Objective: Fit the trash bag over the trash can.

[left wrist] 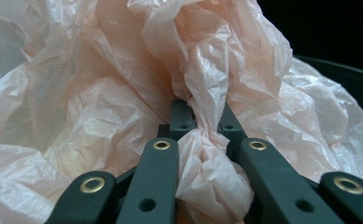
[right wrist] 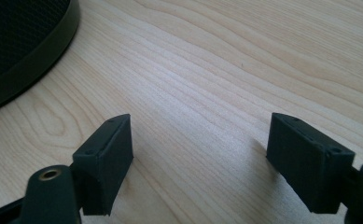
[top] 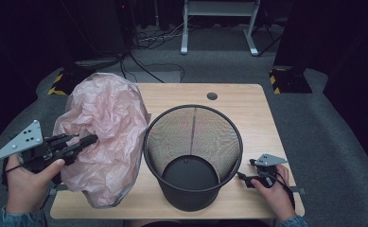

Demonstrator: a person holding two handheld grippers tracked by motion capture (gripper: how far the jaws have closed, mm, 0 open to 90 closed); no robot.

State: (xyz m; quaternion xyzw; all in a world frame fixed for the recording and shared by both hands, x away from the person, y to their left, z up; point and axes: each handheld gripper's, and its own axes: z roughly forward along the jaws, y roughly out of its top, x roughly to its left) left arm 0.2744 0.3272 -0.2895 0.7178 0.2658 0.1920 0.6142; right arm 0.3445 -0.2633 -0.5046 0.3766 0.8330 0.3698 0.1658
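Observation:
A crumpled pink plastic bag (top: 103, 135) billows over the left half of the wooden table (top: 252, 109). My left gripper (top: 91, 140) is shut on a bunched fold of that bag; in the left gripper view the pink plastic bag (left wrist: 207, 93) is pinched between the two black jaws of the left gripper (left wrist: 202, 126). A black mesh wastebasket (top: 193, 153) stands upright at the table's middle, nothing inside it. My right gripper (top: 244, 178) rests low by the basket's right side, and in the right gripper view the right gripper (right wrist: 200, 149) stands open above bare wood, with the basket's rim (right wrist: 25, 60) at upper left.
A round grommet hole (top: 212, 96) sits near the table's far edge. Beyond the table lie cables (top: 148, 40) on grey carpet and the white legs of a frame (top: 219, 28). Bare wood shows to the right of the basket.

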